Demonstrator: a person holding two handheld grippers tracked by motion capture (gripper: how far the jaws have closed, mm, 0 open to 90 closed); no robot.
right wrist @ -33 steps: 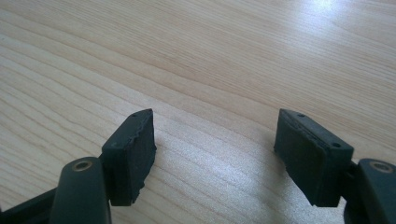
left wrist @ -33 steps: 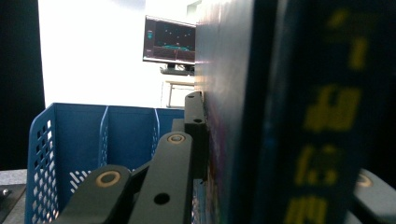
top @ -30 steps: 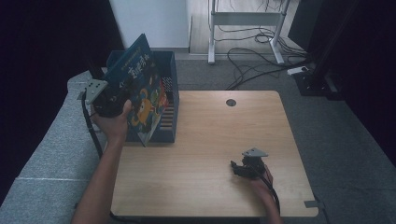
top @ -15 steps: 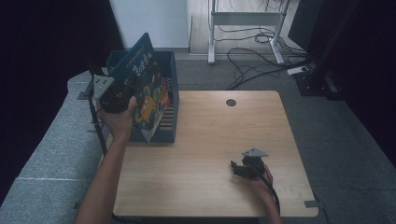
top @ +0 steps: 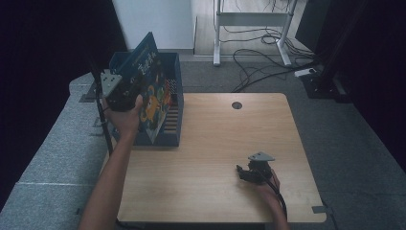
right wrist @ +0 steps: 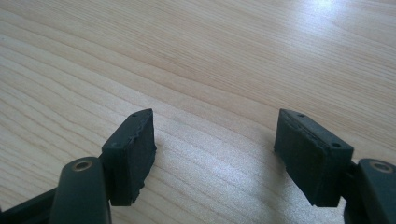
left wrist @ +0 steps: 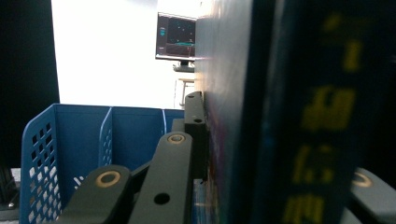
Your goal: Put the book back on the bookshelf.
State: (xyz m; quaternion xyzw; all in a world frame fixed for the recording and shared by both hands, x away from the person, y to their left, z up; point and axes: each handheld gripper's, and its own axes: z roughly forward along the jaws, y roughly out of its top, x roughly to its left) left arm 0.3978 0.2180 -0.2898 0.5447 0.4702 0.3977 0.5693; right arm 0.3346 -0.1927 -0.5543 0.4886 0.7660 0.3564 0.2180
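Observation:
A blue picture book [top: 152,85] with a bright cartoon cover is held upright and tilted over the blue divided crate [top: 175,82] at the table's left edge. My left gripper [top: 136,88] is shut on its near edge, with a hand behind it. In the left gripper view the book [left wrist: 280,116] sits between the jaws; one black finger [left wrist: 194,126] presses its cover and the other is mostly hidden behind the spine. My right gripper [top: 243,172] rests low on the table near the front right, open. Its pads [right wrist: 133,149] stand apart with bare wood between them.
The wooden table [top: 230,134] has a round cable hole [top: 236,105] near its far edge. The crate's perforated wall [left wrist: 42,158] and dividers are below the book. A monitor [left wrist: 176,37] stands far behind. Grey floor, cables and a metal frame lie beyond the table.
My left hand has carried the book a little to the right, further over the crate. The right gripper has stayed where it was.

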